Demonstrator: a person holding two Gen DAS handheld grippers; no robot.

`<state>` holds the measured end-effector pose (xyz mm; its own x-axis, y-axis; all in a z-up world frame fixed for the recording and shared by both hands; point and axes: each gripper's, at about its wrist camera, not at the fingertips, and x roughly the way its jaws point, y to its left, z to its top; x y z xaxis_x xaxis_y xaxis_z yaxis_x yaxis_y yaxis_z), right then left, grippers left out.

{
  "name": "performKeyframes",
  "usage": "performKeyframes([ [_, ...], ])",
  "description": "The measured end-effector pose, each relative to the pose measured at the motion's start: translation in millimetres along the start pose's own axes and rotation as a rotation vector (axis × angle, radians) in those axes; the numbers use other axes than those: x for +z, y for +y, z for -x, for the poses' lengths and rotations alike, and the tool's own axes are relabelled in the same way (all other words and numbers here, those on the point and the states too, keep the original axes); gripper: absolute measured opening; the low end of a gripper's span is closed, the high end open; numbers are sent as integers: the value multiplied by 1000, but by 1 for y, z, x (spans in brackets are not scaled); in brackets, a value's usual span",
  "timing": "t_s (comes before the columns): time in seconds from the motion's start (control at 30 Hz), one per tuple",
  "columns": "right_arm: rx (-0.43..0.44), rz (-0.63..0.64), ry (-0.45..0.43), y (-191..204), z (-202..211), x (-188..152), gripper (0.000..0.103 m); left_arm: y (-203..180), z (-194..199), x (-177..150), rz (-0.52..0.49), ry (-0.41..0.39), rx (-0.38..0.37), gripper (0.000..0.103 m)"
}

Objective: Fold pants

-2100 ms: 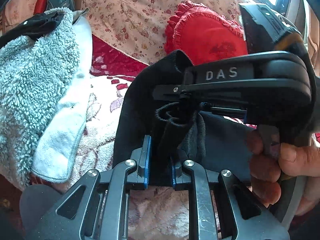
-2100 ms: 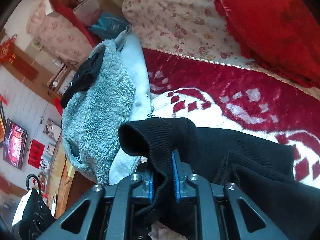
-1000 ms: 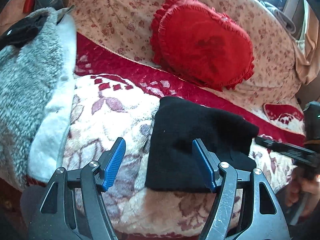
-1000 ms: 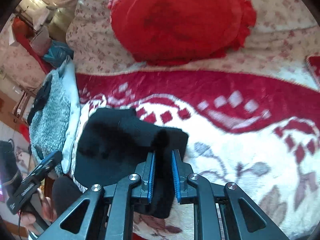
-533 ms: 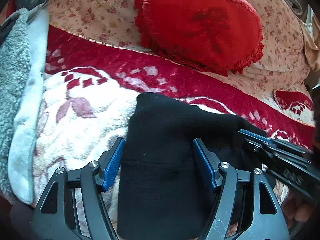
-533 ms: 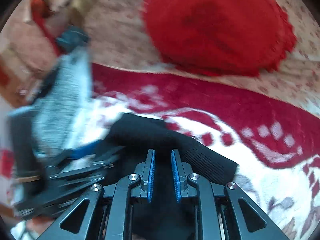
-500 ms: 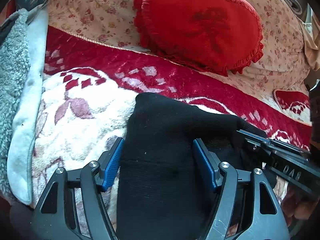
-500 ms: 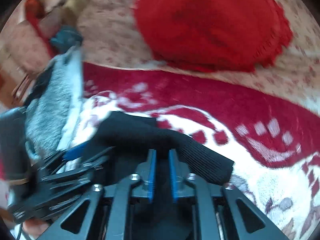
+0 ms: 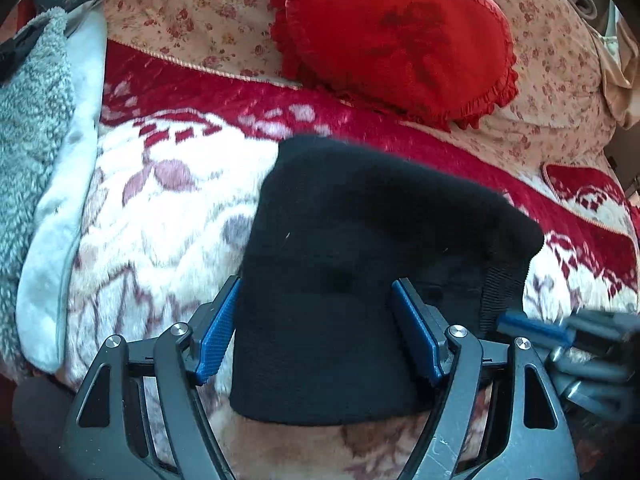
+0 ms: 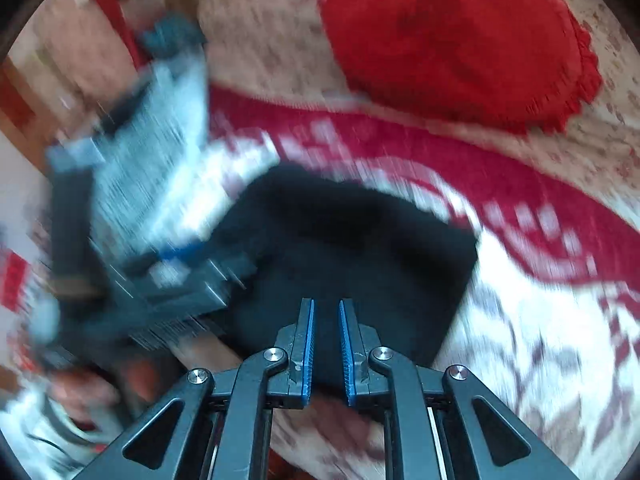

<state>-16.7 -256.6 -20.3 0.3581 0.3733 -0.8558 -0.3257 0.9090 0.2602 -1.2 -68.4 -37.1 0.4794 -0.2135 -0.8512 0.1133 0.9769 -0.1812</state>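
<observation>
The black pants [image 9: 352,248] lie folded into a compact rectangle on the red and white floral blanket [image 9: 160,208]. My left gripper [image 9: 320,320] is open, its blue pads on either side of the bundle's near end. In the blurred right wrist view the pants [image 10: 352,240] lie ahead of my right gripper [image 10: 326,340]. Its jaws stand nearly together with a narrow empty gap, holding nothing. The right gripper's blue fingertips [image 9: 532,330] show at the left wrist view's right edge. The left gripper [image 10: 176,272] shows blurred at the right wrist view's left.
A red heart-shaped cushion [image 9: 396,36] leans on the floral sofa back [image 9: 192,12] behind the pants. A grey fleece garment with white lining [image 9: 36,120] is heaped at the left. A beige cloth [image 9: 618,80] hangs at the far right.
The right gripper has let go of the pants and pulled back to the right. The left gripper stays open around the folded bundle.
</observation>
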Motion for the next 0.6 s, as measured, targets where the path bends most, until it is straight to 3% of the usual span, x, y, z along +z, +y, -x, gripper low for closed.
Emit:
performKeyframes([
  [0.13,8,-14,-15,-4,5,-28,11,-2,4,-6,7,-7,1,76],
  [0.23,-4,-27,-26,-2,13,-18,11,-3,12,-5,0,-19,21,76],
  [0.4,3,-35,-118,5,30,0,13,1,21,-1,10,-41,44,76],
  [0.6,-8,-101,-154,2,15,24,13,5,17,-1,17,-32,62,76],
])
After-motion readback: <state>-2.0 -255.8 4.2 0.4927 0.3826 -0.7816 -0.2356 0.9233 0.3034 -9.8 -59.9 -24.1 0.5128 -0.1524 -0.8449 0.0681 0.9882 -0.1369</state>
